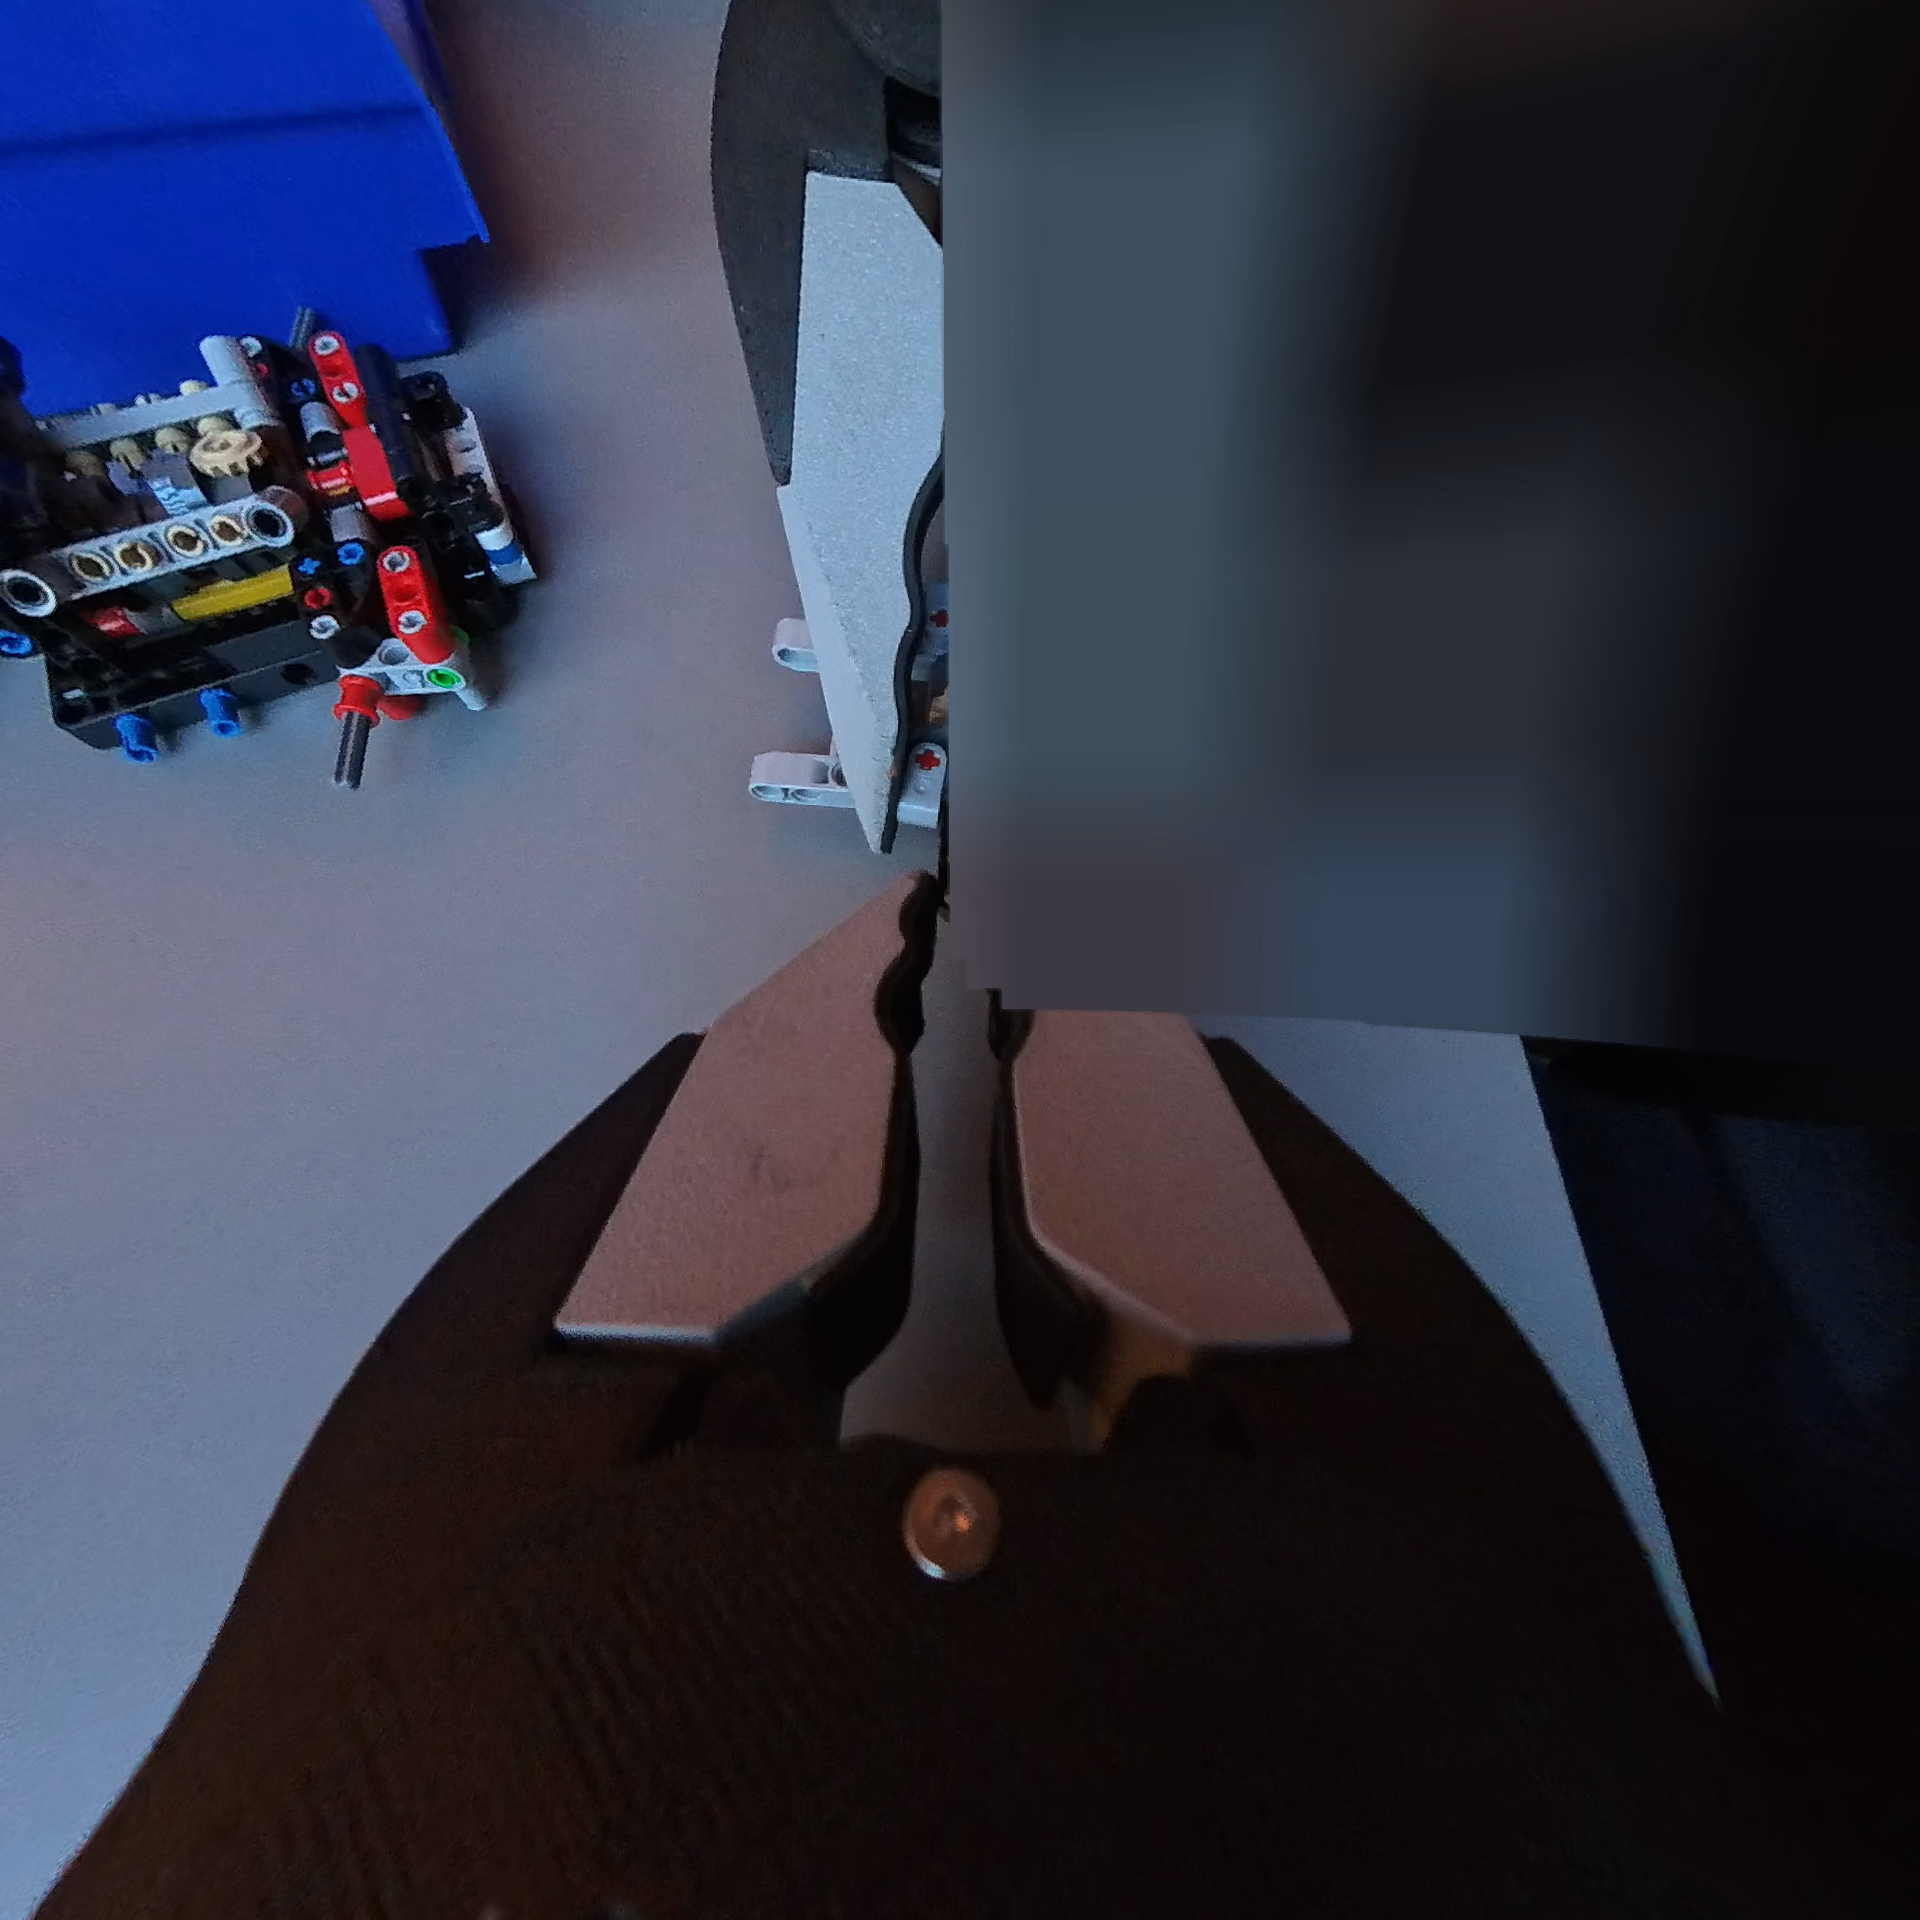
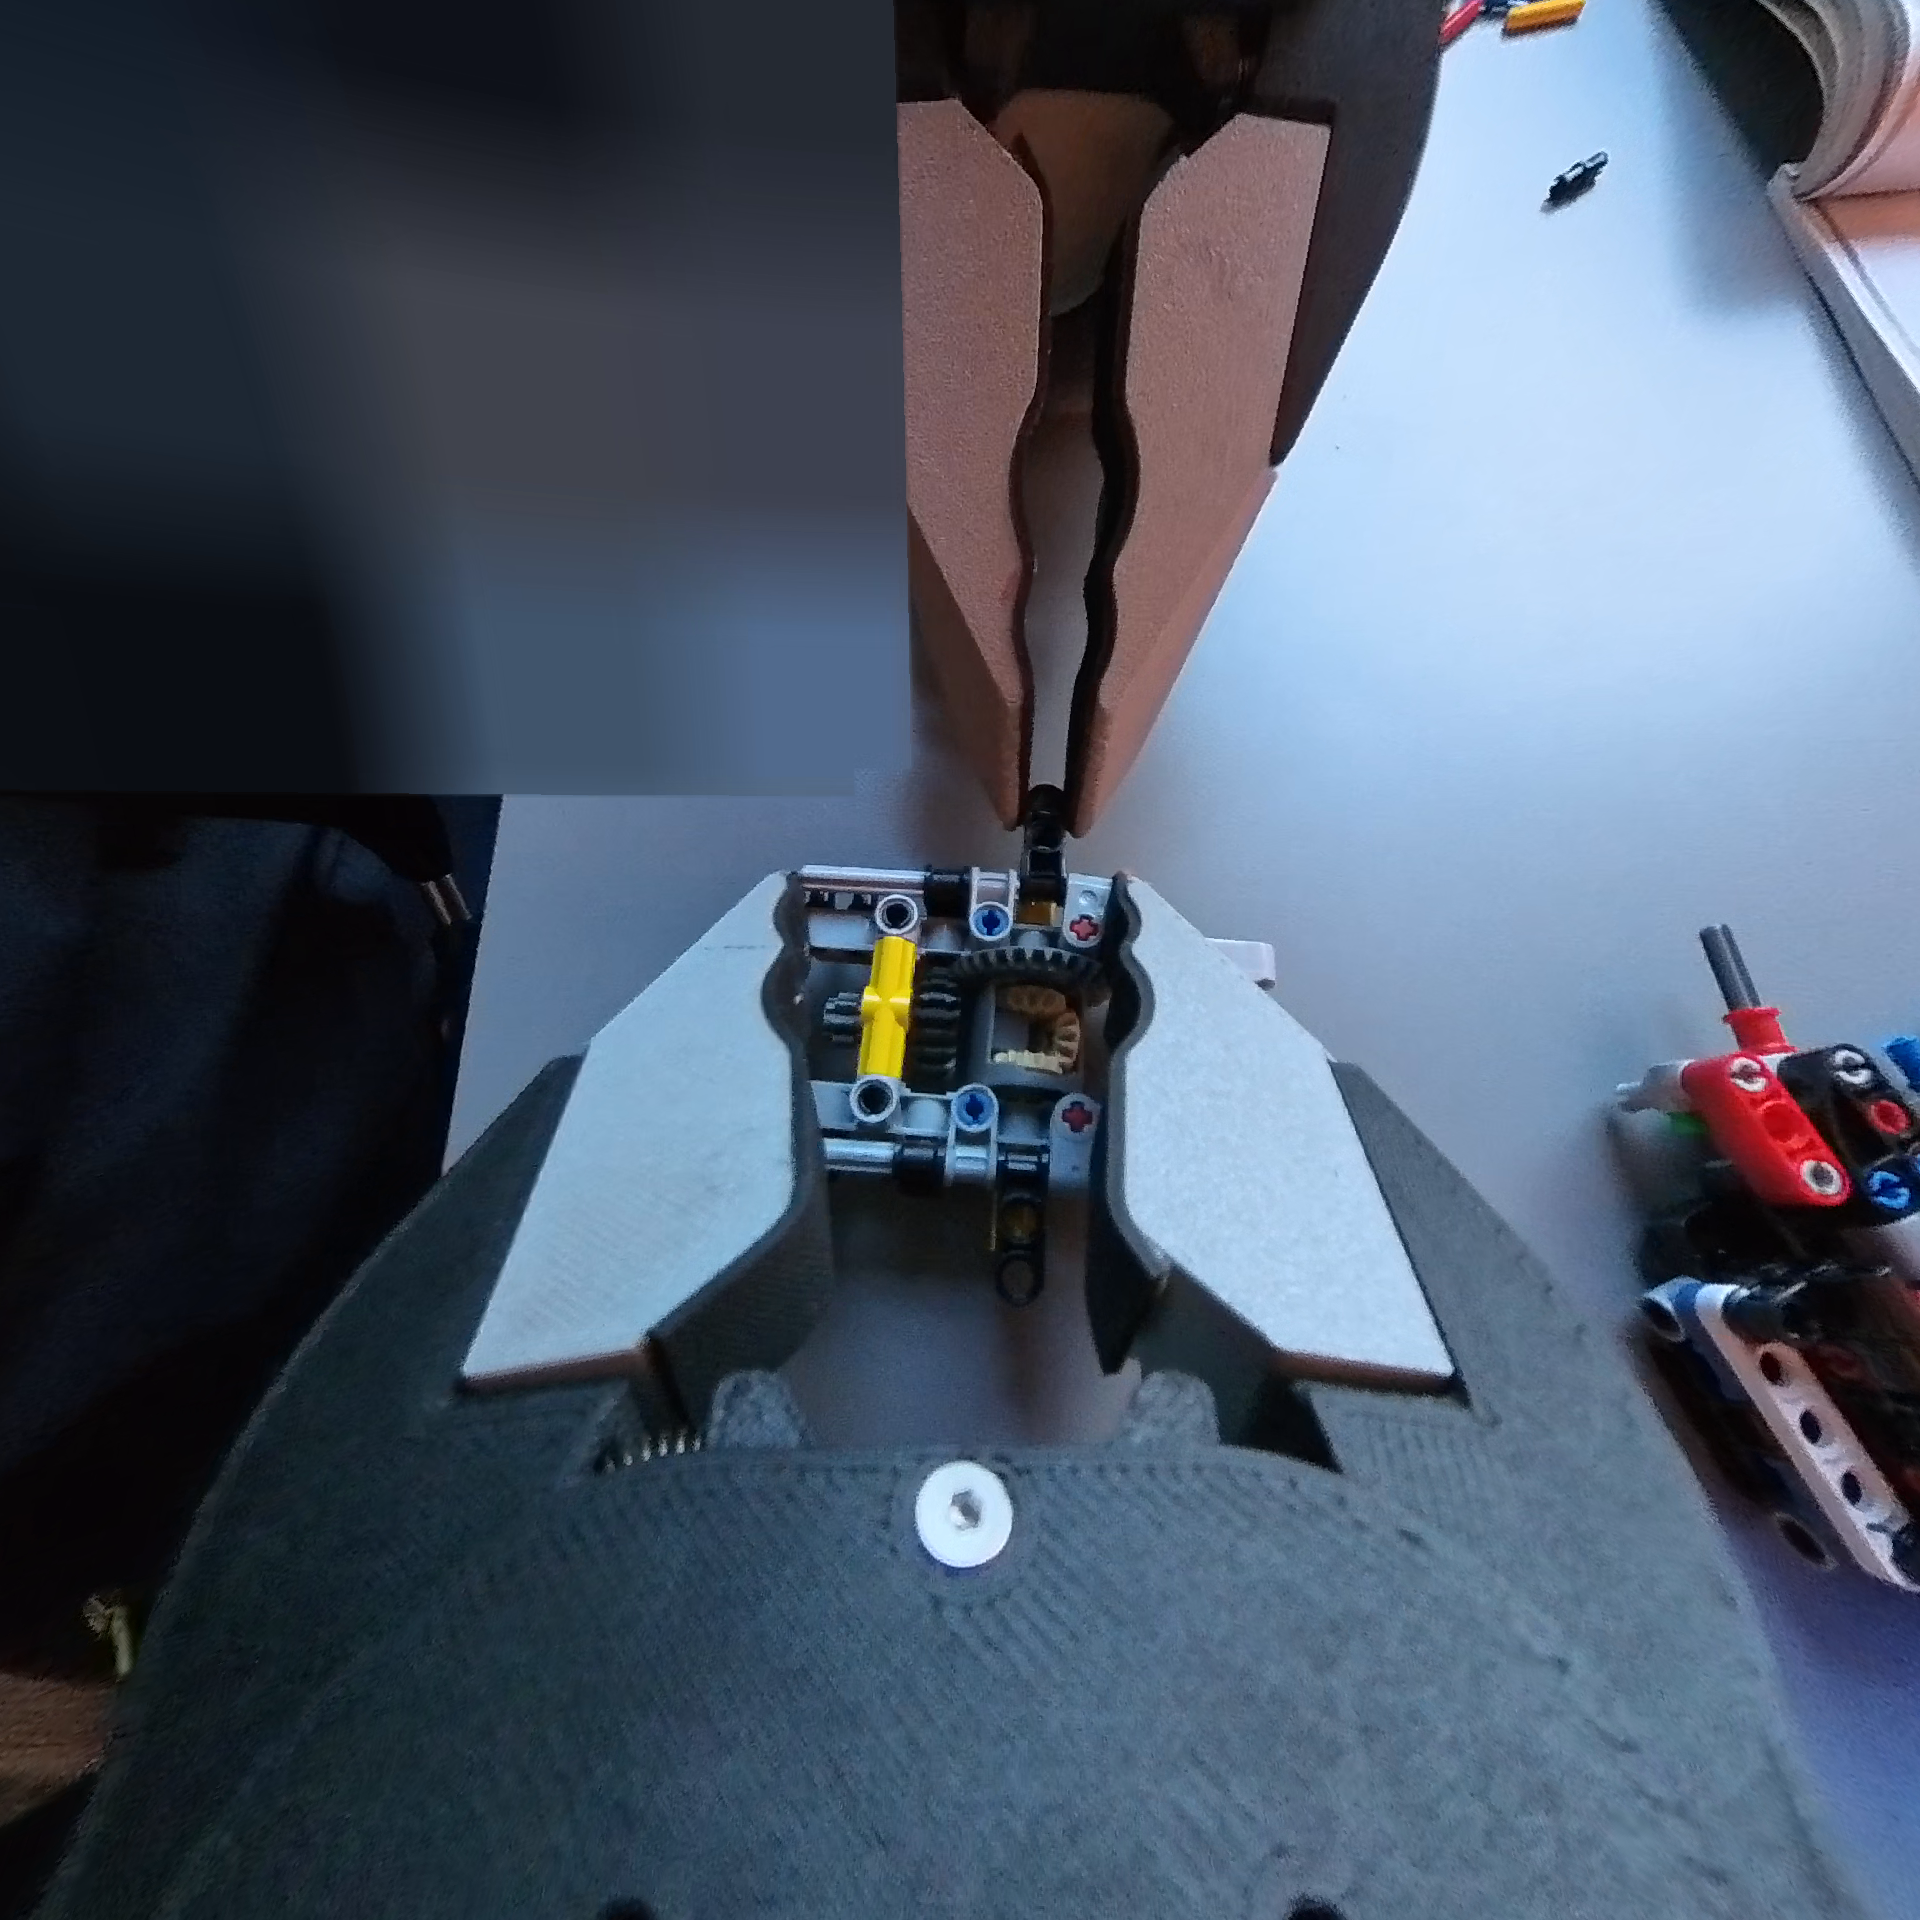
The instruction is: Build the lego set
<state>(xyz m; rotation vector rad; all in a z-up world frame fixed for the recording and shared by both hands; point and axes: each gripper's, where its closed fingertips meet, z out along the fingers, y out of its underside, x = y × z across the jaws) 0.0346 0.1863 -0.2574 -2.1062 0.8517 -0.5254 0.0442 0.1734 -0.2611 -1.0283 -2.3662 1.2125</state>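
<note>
Up front, my right gripper (image 2: 951,997) has its two grey fingers (image 2: 665,1132) pinching a small grey building-brick gearbox frame (image 2: 961,1023) from either side, their wavy black pads against the frame's ends; inside it I see a yellow cross-axle connector (image 2: 886,1006), black gears (image 2: 940,1023) and a tan bevel gear (image 2: 1044,1023). My left gripper (image 2: 1042,821), with terracotta-coloured fingers (image 2: 966,499), comes in from the far side in the right wrist view, and its tips are closed on a small black pin connector (image 2: 1042,831) standing up from the frame's far beam. From the left wrist view a blurred patch covers those tips, so there I cannot tell what they grip; only the narrow gap between the finger roots shows, with one grey finger of the right gripper (image 1: 862,499) and light grey beams of the frame (image 1: 795,777) beyond. Everything sits on a pale grey tabletop (image 2: 1455,623). Well off to one side lies a larger multicoloured brick assembly (image 1: 260,540) with red, black, yellow and grey beams, and behind it a blue plastic bin (image 1: 208,177). A loose black pin (image 2: 1574,177) lies farther out on the table, near the edge of a grey tray (image 2: 1849,301).
</note>
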